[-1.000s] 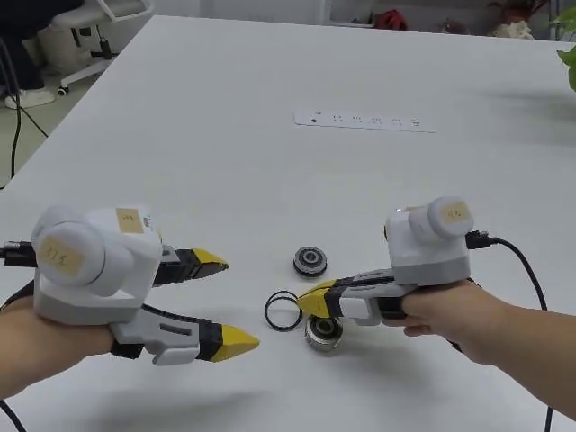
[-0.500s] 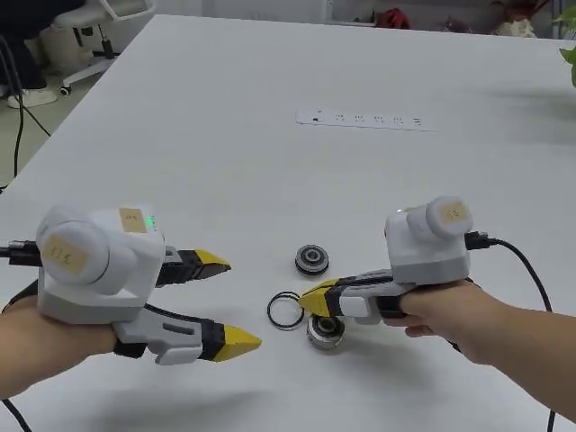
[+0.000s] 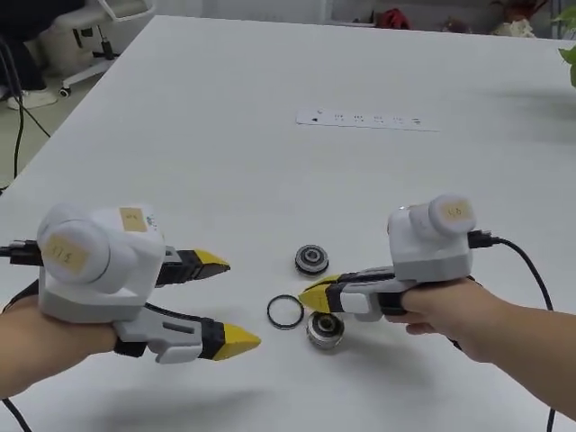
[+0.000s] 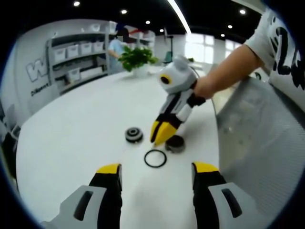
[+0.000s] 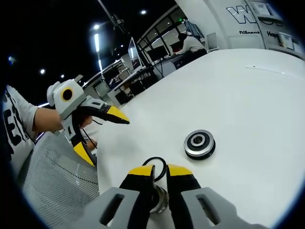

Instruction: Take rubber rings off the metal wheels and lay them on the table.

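R claw (image 3: 308, 295) has jaws nearly together w/ nothing visibly gripped, tips just over the near metal wheel (image 3: 325, 329). The rubber ring (image 3: 285, 311) lies flat on the counter (image 3: 270, 162) just beside it, prob. set aside to keep it clear. L claw (image 3: 232, 301) hangs back wide open & empty, likely ready to steady the far wheel (image 3: 311, 260), which looks dark-rimmed, so maybe ring on.
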### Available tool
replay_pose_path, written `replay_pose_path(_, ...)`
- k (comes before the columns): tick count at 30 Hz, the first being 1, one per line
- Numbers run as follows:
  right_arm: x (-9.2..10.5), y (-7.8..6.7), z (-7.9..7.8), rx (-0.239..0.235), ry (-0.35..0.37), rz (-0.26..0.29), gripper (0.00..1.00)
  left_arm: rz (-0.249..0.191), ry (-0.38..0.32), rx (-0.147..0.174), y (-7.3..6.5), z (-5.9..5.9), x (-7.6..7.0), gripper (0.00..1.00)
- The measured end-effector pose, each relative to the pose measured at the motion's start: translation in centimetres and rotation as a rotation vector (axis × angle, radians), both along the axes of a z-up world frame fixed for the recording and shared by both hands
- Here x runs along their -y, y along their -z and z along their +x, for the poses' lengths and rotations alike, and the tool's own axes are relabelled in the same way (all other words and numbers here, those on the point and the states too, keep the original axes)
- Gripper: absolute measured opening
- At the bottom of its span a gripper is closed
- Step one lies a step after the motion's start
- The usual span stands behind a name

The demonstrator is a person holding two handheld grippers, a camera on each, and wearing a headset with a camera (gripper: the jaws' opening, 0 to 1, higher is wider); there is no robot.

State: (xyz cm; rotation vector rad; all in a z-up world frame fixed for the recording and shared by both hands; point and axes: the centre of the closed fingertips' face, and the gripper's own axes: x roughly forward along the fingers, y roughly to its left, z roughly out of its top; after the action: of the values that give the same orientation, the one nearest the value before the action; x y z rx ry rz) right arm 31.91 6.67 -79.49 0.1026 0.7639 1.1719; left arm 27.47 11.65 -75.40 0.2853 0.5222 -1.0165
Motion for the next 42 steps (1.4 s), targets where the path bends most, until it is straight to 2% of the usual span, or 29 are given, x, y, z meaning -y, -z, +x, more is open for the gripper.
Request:
replay_pose_path(8, 0.8, -1.4, -0.2, 0.023, 0.009, 0.016, 0.09, -0.004, 0.002, 0.007, -0.3, 0.5, 0.3, 0.6)
replay_pose_path(19, 2.1, -2.5, -0.3, 0.067, 0.014, 0.013, 0.13, -0.01, 0.006, 0.011, -0.9, 1.4, 1.0, 0.59)
replay_pose_path(33, 3.3, -2.9, 0.4, 0.116, 0.027, -0.003, 0.18, -0.019, -0.019, 0.01, -1.2, 2.7, 0.9, 0.58)
replay_pose_path(42, 3.8, -2.8, 0.9, 0.154, 0.016, -0.023, 0.2, -0.012, -0.029, -0.007, -0.7, 3.6, 0.4, 0.56)
